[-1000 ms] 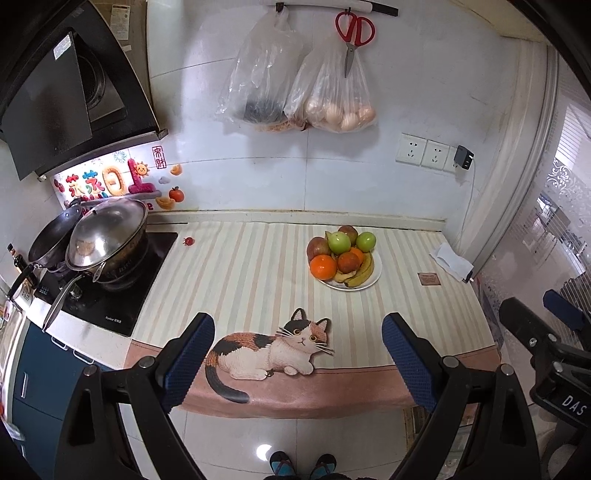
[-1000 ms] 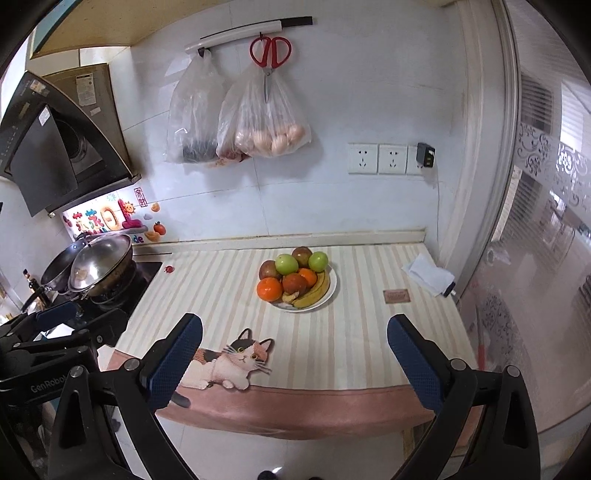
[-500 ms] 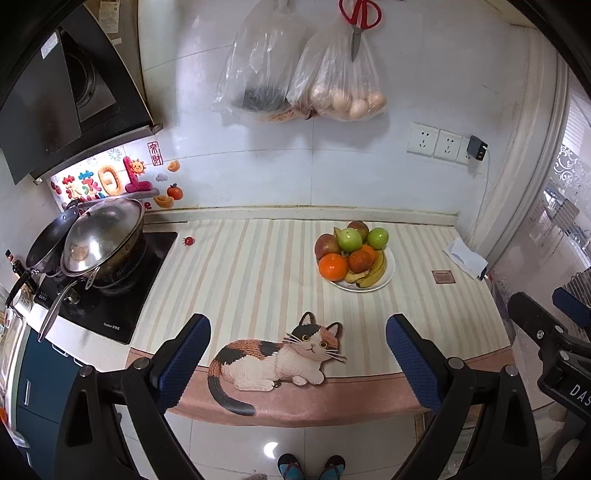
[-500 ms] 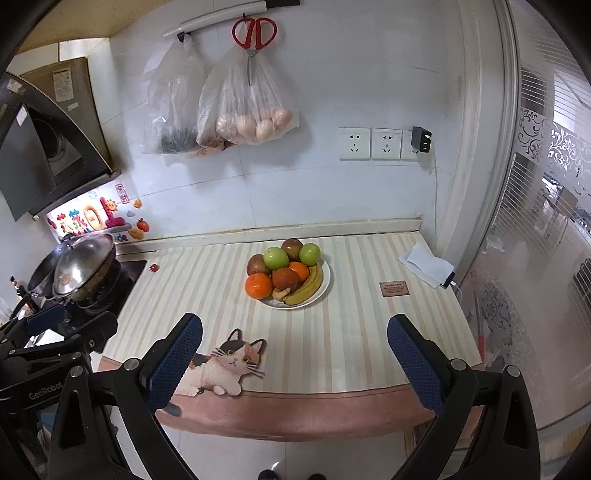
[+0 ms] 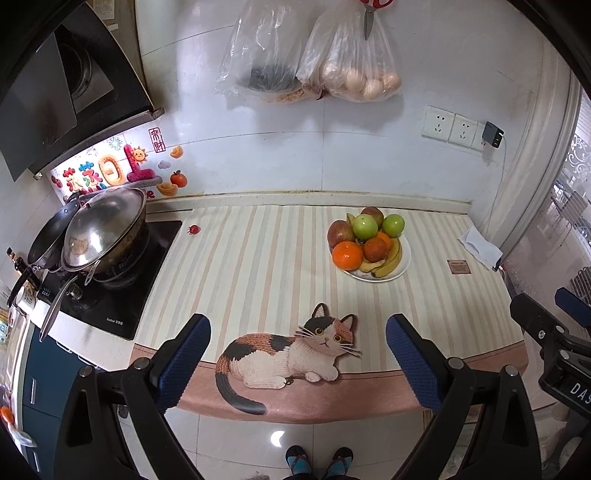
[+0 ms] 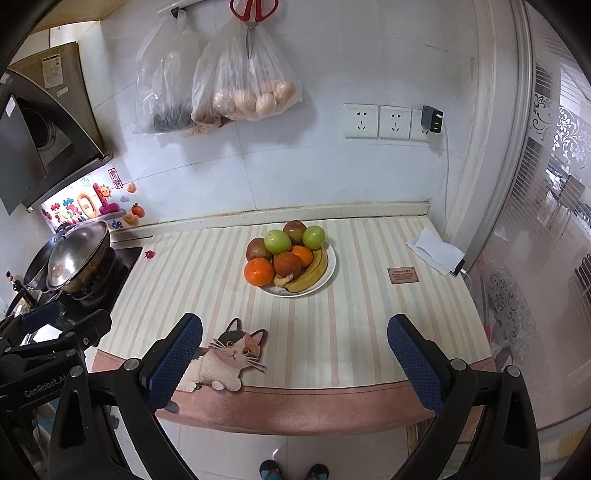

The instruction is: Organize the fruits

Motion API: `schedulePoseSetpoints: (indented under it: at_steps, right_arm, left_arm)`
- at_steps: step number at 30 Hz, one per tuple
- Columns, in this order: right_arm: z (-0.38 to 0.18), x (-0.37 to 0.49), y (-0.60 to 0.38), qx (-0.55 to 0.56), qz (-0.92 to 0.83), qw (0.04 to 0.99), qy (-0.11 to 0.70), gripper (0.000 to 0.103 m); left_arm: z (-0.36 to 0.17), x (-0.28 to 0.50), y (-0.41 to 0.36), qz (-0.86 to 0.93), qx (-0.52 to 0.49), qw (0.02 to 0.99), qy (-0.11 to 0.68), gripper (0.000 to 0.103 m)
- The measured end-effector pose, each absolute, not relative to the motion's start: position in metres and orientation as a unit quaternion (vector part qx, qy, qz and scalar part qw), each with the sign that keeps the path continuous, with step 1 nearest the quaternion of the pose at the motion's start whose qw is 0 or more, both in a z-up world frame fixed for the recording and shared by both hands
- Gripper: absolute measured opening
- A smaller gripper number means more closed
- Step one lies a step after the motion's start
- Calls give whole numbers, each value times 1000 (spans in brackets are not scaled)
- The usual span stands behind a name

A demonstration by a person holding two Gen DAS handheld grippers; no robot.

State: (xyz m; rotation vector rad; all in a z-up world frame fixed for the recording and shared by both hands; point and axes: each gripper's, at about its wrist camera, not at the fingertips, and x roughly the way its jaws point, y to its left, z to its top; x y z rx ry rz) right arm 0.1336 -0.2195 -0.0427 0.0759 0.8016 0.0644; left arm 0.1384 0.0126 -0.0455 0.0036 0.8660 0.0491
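My left gripper (image 5: pixel 297 352) and right gripper (image 6: pixel 294 356) hung released, nothing between the jaws, short of the fruit plate (image 6: pixel 330 271) on the striped counter (image 6: pixel 369 314); the left's jaws had just been opening.

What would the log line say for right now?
stage: approach | left tool: open, empty | right tool: open, empty | fruit: piled on white plate | counter mat: nothing moved off plate yet

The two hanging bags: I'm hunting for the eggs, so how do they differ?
The right bag holds pale, rounded, egg-like things; the left bag holds a dark mass at its bottom. The scissors hang in front of the right bag, not the left bag. Both are clear plastic and hang on the wall above the counter.
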Motion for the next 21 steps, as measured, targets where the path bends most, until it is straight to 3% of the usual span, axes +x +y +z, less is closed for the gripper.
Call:
schedulePoseSetpoints:
  at_steps: [21]
  right_arm:
    - [-51, 138, -217, 23, 28, 917, 397, 102]
  left_arm:
    - [-47, 144, 12, 20, 4, 906, 422, 97]
